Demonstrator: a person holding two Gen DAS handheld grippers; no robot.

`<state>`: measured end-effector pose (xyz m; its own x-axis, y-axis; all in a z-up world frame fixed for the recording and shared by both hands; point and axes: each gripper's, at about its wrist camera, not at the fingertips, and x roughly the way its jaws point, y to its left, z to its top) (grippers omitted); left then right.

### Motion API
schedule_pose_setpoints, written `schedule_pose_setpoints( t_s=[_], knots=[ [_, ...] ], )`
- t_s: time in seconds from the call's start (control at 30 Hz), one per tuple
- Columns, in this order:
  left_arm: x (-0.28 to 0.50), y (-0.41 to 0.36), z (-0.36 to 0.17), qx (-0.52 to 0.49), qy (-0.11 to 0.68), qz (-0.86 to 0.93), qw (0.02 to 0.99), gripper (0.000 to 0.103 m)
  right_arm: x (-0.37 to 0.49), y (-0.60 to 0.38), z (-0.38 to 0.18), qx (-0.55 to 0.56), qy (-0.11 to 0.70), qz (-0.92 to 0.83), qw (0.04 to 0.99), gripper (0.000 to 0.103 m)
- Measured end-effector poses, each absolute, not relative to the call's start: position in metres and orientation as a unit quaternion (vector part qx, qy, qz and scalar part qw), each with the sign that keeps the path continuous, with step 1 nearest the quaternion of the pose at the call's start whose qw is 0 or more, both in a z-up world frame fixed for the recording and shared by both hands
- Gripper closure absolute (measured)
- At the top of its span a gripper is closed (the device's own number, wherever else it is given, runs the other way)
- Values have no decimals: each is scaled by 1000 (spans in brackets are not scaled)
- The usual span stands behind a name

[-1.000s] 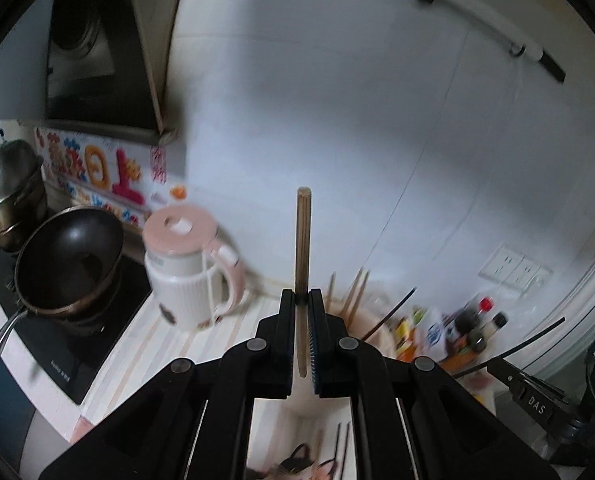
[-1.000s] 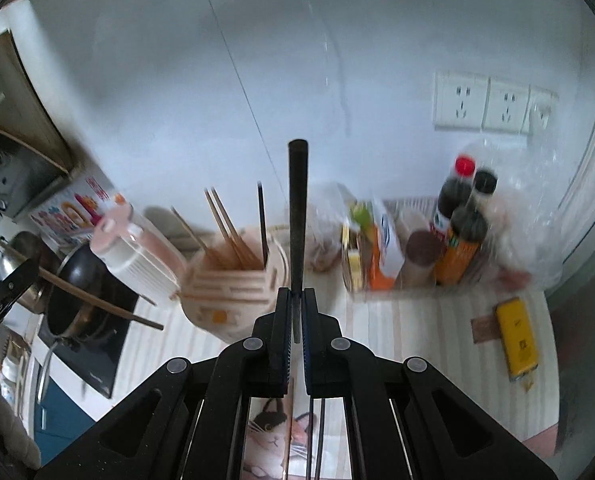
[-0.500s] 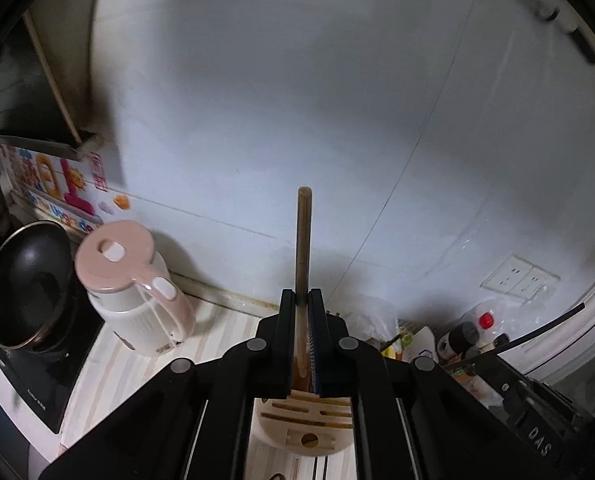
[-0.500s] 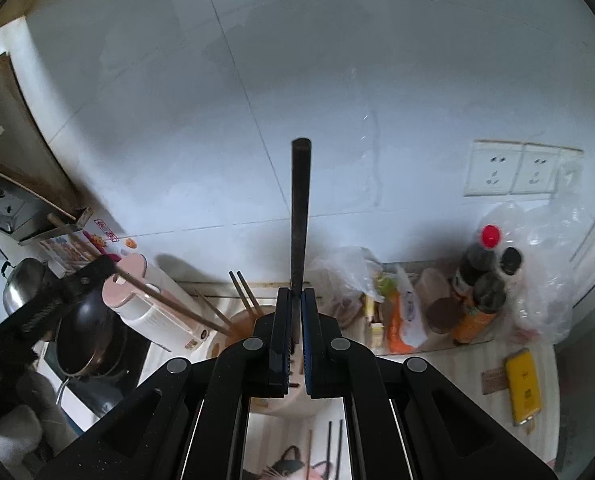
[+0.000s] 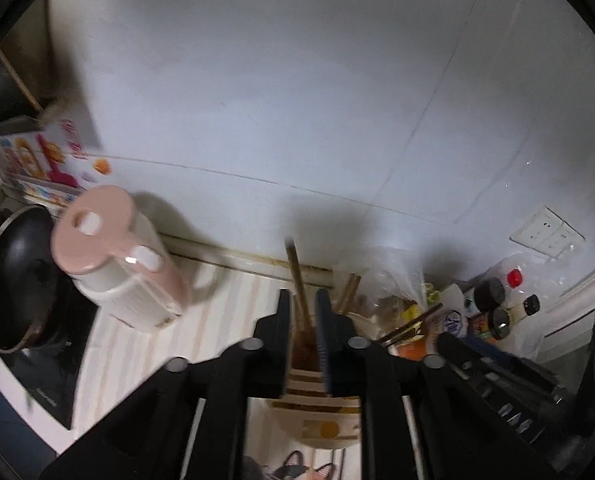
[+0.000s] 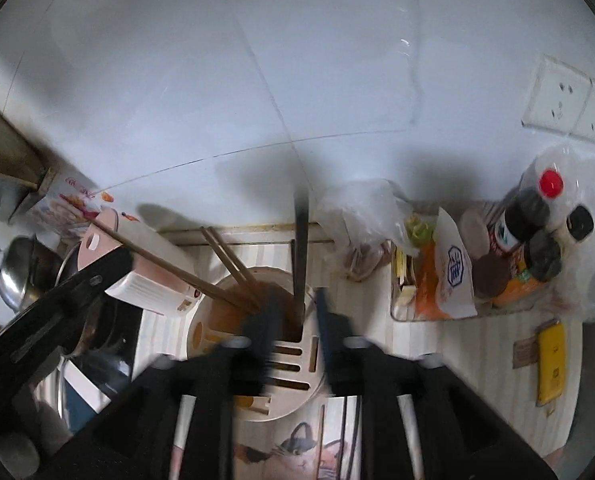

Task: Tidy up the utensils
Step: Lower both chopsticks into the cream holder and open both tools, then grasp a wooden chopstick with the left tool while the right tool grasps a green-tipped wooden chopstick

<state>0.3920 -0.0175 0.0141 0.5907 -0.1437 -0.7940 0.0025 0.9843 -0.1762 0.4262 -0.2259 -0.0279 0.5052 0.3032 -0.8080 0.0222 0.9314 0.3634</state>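
In the left wrist view, the left gripper (image 5: 302, 312) is seen at lower centre with its jaws parted. A wooden chopstick (image 5: 297, 280) stands between them, leaning slightly to the left, and its lower end is lost in the round cream utensil holder (image 5: 317, 428) below the fingers. Whether the pads touch the stick cannot be told, though a gap shows on either side. Two more wooden chopsticks (image 5: 347, 294) are seen just right of the right finger. A pink-lidded electric kettle (image 5: 117, 264) lies at centre left, and a black wok (image 5: 13, 280) at the left edge.

In the right wrist view, the right gripper (image 6: 295, 320) is blurred at lower centre, with its jaws spread wide. A black chopstick (image 6: 300, 256) stands nearly upright in the holder's (image 6: 281, 364) open compartment, between the fingers and free of both. A pair of wooden chopsticks (image 6: 229, 260) leans to the upper left from the same compartment, and one longer stick is crossed by the other gripper's black body at the left. Sauce bottles (image 6: 533, 216) are grouped at the right of the frame, beneath wall sockets (image 6: 569, 104), and a yellow object (image 6: 551, 360) lies on the striped counter (image 6: 417, 344) at lower right.
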Motion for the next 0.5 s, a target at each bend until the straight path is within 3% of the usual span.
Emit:
schedule_pose_setpoints(
  t_s=[0.03, 0.07, 0.1, 0.2, 0.23, 0.27, 0.5],
  knots=[
    [386, -14, 17, -79, 443, -33, 892, 56, 423, -231, -28, 176, 488, 80, 851, 56],
    [383, -9, 18, -82, 437, -25, 895, 30, 418, -236, -26, 183, 482, 79, 853, 55],
    [374, -3, 19, -87, 427, -18, 900, 24, 413, -241, -24, 186, 476, 75, 856, 55],
    [355, 7, 13, -79, 412, 0, 908, 17, 391, -261, -23, 196, 459, 53, 865, 51],
    [351, 9, 8, -74, 413, 6, 908, 5, 388, -266, -24, 198, 456, 47, 866, 46],
    [343, 11, 1, -69, 413, 13, 908, 0, 380, -272, -25, 198, 453, 36, 868, 42],
    [310, 6, -59, -25, 451, 23, 892, 0, 331, -296, -67, 205, 455, -9, 867, 27]
  ],
)
